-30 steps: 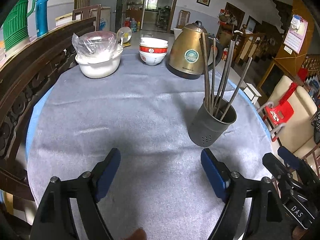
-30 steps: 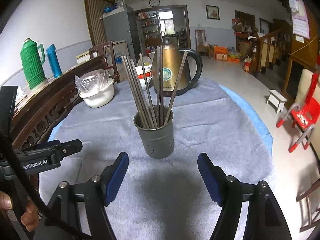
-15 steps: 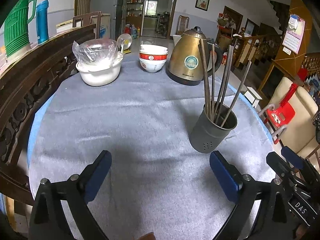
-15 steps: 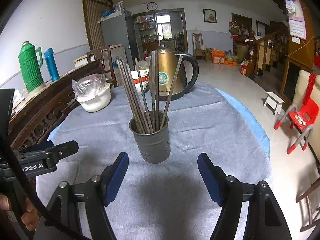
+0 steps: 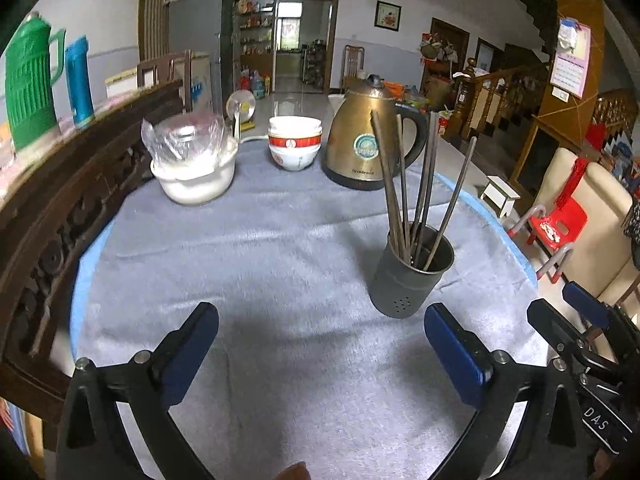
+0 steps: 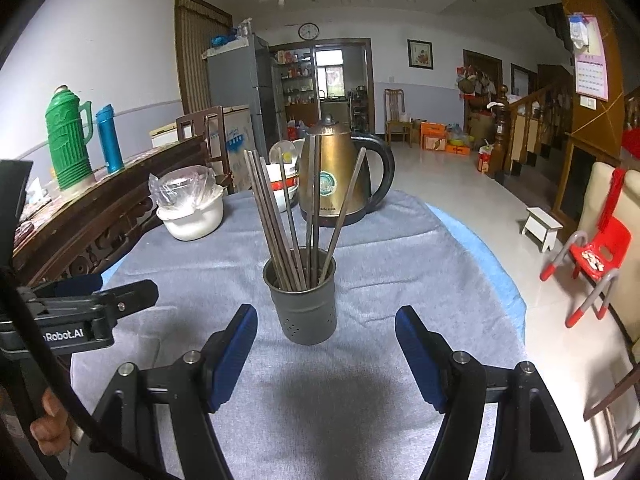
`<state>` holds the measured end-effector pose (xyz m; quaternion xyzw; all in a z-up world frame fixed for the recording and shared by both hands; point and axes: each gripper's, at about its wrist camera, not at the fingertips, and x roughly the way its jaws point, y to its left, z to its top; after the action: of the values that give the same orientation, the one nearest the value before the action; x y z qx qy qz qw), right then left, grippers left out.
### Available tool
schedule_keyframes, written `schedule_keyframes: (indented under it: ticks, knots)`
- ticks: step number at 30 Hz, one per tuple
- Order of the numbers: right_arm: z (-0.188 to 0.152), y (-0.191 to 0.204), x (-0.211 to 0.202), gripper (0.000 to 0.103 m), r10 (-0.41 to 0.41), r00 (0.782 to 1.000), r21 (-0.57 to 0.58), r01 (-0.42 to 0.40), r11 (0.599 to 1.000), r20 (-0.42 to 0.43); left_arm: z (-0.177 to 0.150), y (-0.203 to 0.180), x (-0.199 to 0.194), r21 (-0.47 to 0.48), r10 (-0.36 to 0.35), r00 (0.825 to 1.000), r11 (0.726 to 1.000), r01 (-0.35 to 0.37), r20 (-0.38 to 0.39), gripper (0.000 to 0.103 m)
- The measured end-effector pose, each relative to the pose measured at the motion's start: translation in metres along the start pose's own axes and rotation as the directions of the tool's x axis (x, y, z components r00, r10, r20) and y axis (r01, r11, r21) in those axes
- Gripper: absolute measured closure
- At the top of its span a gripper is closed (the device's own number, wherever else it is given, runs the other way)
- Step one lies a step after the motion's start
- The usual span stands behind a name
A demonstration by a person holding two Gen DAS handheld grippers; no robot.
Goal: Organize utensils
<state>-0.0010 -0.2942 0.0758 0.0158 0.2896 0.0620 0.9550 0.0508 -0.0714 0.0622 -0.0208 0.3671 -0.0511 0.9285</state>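
A grey metal holder (image 5: pixel 410 276) stands on the grey tablecloth (image 5: pixel 260 264) with several metal chopsticks (image 5: pixel 404 184) upright in it. It also shows in the right wrist view (image 6: pixel 304 304), with the chopsticks (image 6: pixel 296 216) leaning apart. My left gripper (image 5: pixel 320 344) is open and empty, above the cloth, with the holder ahead to its right. My right gripper (image 6: pixel 326 344) is open and empty, directly in front of the holder, its blue pads to either side and nearer than it. The left gripper also shows at the left of the right wrist view (image 6: pixel 100 304).
A gold kettle (image 5: pixel 364 148), stacked bowls (image 5: pixel 294 148) and a white pot with a plastic bag (image 5: pixel 192 168) stand at the table's far side. A dark carved wooden bench back (image 5: pixel 60 208) runs along the left. A red chair (image 6: pixel 596 248) stands right of the table.
Both grippers have pulled back and tilted up, so more of the room shows. The left gripper's jaws have opened wider. The holder and chopsticks have not moved.
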Motion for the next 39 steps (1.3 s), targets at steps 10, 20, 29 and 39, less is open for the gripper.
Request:
schedule_keyframes:
  ticks: [10,20,29,39]
  knots:
    - [0.003,0.002,-0.01,0.028,-0.005,0.999,-0.009,0.006,1.0,0.04,0.007,-0.011,-0.009,0.04,0.006,0.999,0.999,-0.008,0.045,0.0]
    - [0.009,0.007,-0.014,0.025,-0.018,0.997,-0.039,0.021,0.999,0.079,0.012,-0.014,-0.009,0.035,-0.007,0.998,0.999,0.005,0.055,0.0]
    - [0.012,0.01,-0.015,0.025,-0.02,0.996,-0.053,0.025,0.998,0.084,0.015,-0.014,-0.011,0.032,-0.025,0.998,0.999,0.023,0.06,0.0]
    - [0.015,0.009,-0.016,0.025,-0.023,0.995,-0.06,0.029,0.998,0.094,0.019,-0.016,-0.01,0.029,-0.025,0.998,0.999,0.024,0.06,0.0]
